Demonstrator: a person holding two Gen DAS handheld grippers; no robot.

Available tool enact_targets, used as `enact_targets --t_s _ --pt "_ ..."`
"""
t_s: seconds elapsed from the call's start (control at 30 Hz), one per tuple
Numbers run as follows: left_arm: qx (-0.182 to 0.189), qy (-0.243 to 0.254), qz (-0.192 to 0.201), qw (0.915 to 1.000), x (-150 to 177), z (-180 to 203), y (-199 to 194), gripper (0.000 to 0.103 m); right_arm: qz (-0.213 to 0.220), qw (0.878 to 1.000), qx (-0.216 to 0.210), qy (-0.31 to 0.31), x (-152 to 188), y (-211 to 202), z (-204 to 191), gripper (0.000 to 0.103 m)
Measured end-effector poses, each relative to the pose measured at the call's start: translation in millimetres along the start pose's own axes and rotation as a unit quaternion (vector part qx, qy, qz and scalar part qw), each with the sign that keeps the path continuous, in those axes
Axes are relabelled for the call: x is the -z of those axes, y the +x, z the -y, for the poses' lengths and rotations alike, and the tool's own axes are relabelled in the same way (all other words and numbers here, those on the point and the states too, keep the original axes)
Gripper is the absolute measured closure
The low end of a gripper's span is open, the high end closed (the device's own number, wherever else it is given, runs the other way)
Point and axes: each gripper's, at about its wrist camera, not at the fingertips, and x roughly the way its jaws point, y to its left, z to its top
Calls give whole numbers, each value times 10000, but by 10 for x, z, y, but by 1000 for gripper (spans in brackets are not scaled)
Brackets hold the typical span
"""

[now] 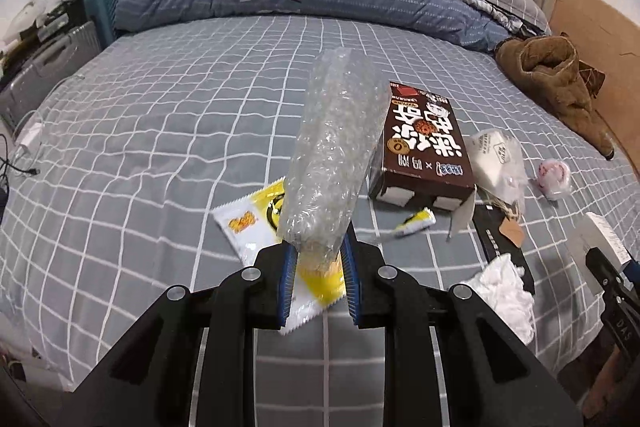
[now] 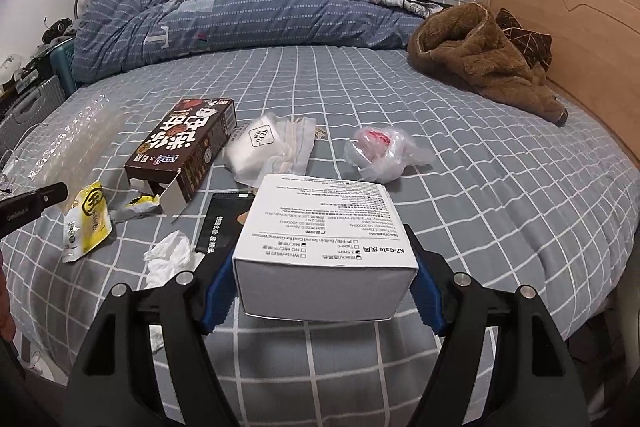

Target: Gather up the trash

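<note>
The left gripper is clamped on a roll of bubble wrap that rises up the middle of its frame, above a yellow snack wrapper lying on the checked bed sheet. The right gripper squeezes a white box at lower centre; a brown biscuit box, crumpled tissue and a plastic bag lie scattered behind.

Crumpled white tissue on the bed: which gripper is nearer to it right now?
Right, probably. The crumpled white tissue lies just left of the right gripper, which holds the white box. The left gripper, clamping bubble wrap, sits farther left.
</note>
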Motion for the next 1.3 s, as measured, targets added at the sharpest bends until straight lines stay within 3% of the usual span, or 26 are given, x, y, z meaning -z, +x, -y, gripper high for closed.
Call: enact_targets --t_s 1.3 --pt "106 119 -26 9999 792 153 -853 83 241 9997 -102 0 319 -943 -88 33"
